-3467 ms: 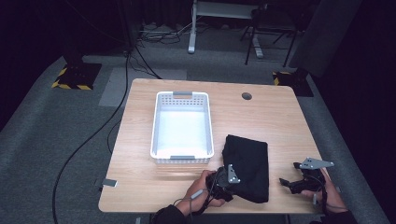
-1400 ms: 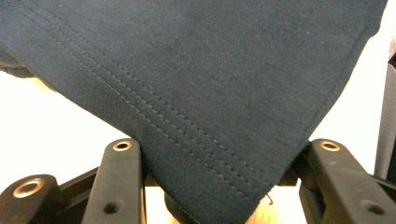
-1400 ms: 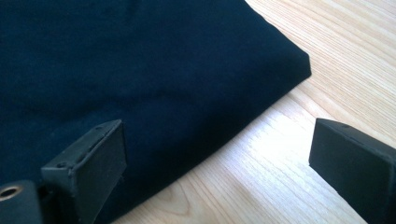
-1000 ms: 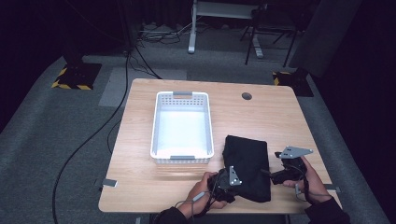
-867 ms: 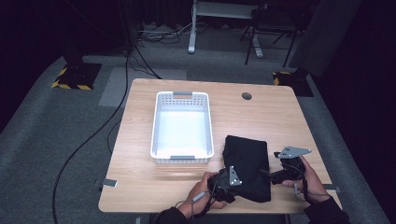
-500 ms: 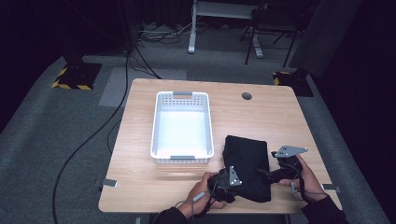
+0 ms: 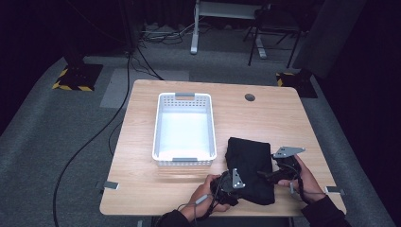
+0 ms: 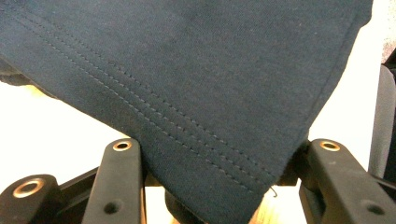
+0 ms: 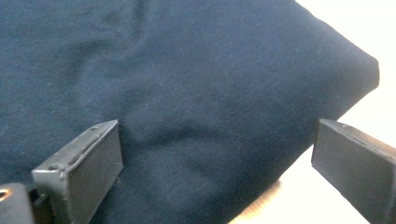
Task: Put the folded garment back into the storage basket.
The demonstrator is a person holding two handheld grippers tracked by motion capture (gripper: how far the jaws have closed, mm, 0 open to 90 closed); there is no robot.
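Observation:
A folded dark navy garment point(image 7: 249, 163) lies on the wooden table point(image 7: 265, 118) near its front right. My left gripper point(image 7: 231, 183) sits at the garment's front left corner. In the left gripper view its jaws point(image 8: 226, 149) hold a stitched hem point(image 8: 201, 93) bunched between them, so it is shut on the garment. My right gripper point(image 7: 273, 173) is at the garment's right side, its jaws pointing left over the cloth. In the right gripper view the gripper point(image 9: 217, 135) stands wide open, with the garment's fold point(image 9: 187, 84) between and beyond the pads point(image 9: 88, 161).
An empty white plastic basket point(image 7: 156, 127) stands left of the garment, mid-table. A round cable hole point(image 7: 249, 97) sits at the back. Small grey tabs point(image 7: 109, 185) mark the table's front corners. Dark floor, cables and table legs lie beyond the far edge.
My right gripper has moved left from the table's right edge until its jaws reach over the garment's right side. The left gripper and the garment have stayed where they were.

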